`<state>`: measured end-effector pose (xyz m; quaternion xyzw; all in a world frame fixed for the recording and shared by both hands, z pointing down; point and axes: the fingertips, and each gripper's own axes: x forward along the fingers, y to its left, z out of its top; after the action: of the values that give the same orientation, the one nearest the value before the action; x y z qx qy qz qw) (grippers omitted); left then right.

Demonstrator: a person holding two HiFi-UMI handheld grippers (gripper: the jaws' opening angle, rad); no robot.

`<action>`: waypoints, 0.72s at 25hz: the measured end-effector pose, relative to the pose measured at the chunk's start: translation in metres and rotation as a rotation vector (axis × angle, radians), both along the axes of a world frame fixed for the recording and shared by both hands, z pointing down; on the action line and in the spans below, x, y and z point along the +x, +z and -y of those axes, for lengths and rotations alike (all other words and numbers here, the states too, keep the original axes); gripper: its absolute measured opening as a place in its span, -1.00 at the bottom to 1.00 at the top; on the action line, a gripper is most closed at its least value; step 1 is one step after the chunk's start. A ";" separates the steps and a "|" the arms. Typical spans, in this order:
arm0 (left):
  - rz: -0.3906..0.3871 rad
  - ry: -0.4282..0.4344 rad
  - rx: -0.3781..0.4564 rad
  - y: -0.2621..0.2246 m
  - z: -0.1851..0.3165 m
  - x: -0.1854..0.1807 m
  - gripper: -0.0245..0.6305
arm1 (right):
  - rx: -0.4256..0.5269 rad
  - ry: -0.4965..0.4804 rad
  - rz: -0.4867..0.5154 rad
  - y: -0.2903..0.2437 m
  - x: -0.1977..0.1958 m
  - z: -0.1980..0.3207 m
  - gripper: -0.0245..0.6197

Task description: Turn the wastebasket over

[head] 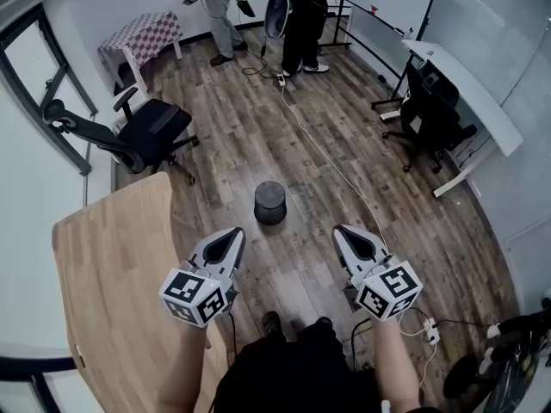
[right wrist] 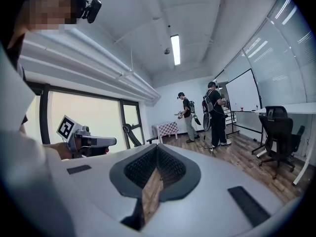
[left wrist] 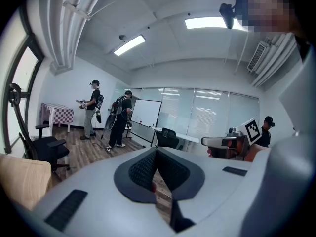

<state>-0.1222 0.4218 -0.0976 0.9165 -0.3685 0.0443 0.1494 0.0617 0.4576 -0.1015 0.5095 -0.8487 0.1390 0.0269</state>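
Note:
A small dark grey wastebasket (head: pixel 269 202) stands on the wooden floor ahead of me, its flat closed end facing up. My left gripper (head: pixel 234 234) is shut and held in the air to the near left of it, with nothing between its jaws. My right gripper (head: pixel 342 231) is also shut and empty, to the near right of the basket. Both point forward and slightly down, well short of the basket. The basket is hidden in both gripper views, where I see only the closed jaws of the left gripper (left wrist: pixel 156 151) and of the right gripper (right wrist: pixel 157 148).
A wooden table (head: pixel 112 274) lies at my left. A black office chair (head: pixel 142 134) stands beyond it, another chair (head: pixel 430 114) by a white desk (head: pixel 465 93) at the right. A white cable (head: pixel 327 157) runs across the floor. Two people (head: pixel 258 11) stand far back.

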 end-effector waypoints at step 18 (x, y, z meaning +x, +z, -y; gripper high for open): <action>0.011 -0.028 -0.105 0.043 0.029 0.003 -0.88 | -0.107 -0.003 0.010 0.039 0.008 0.031 -0.82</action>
<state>-0.1195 0.3923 -0.0550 0.9018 -0.3793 0.0665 0.1960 0.0700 0.4265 -0.0629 0.5053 -0.8410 0.1870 0.0500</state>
